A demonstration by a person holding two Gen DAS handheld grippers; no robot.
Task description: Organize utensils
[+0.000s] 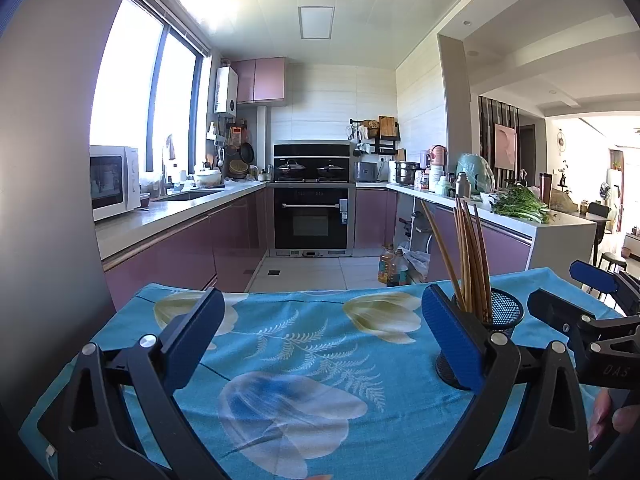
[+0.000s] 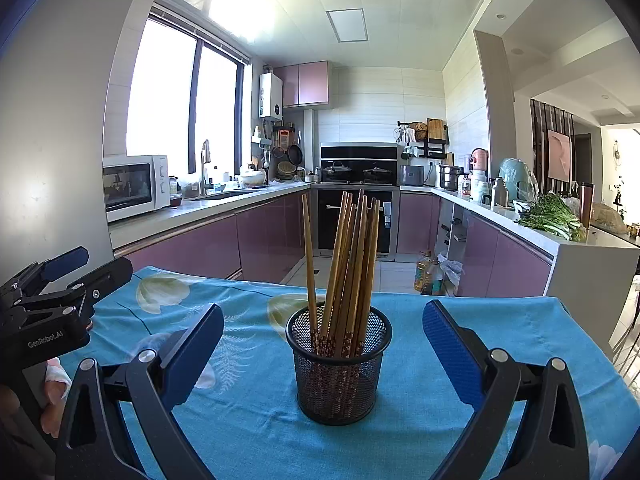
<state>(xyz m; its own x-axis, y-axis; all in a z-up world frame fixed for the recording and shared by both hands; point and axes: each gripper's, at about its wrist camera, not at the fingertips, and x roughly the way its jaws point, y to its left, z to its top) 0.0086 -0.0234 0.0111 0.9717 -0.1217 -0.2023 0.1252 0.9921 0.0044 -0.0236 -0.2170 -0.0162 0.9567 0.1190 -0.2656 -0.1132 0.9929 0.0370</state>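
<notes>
A black mesh cup [image 2: 338,368] stands upright on the blue flowered tablecloth [image 2: 248,412], with several wooden chopsticks [image 2: 348,264] standing in it. My right gripper [image 2: 322,348] is open, its blue pads on either side of the cup and apart from it. In the left wrist view the same mesh cup [image 1: 506,312] and chopsticks [image 1: 470,256] sit behind the right finger. My left gripper [image 1: 320,336] is open over bare cloth, nothing between its fingers. Each gripper shows at the edge of the other's view: right gripper [image 1: 576,292], left gripper [image 2: 94,264].
The table's far edge [image 1: 312,292] drops to a tiled kitchen floor. Oil bottles [image 2: 428,276] stand on the floor beyond it. Purple cabinets, an oven, a microwave [image 2: 134,186] and greens [image 2: 552,216] on the counter lie farther back. A person's hand [image 1: 612,420] holds the right gripper.
</notes>
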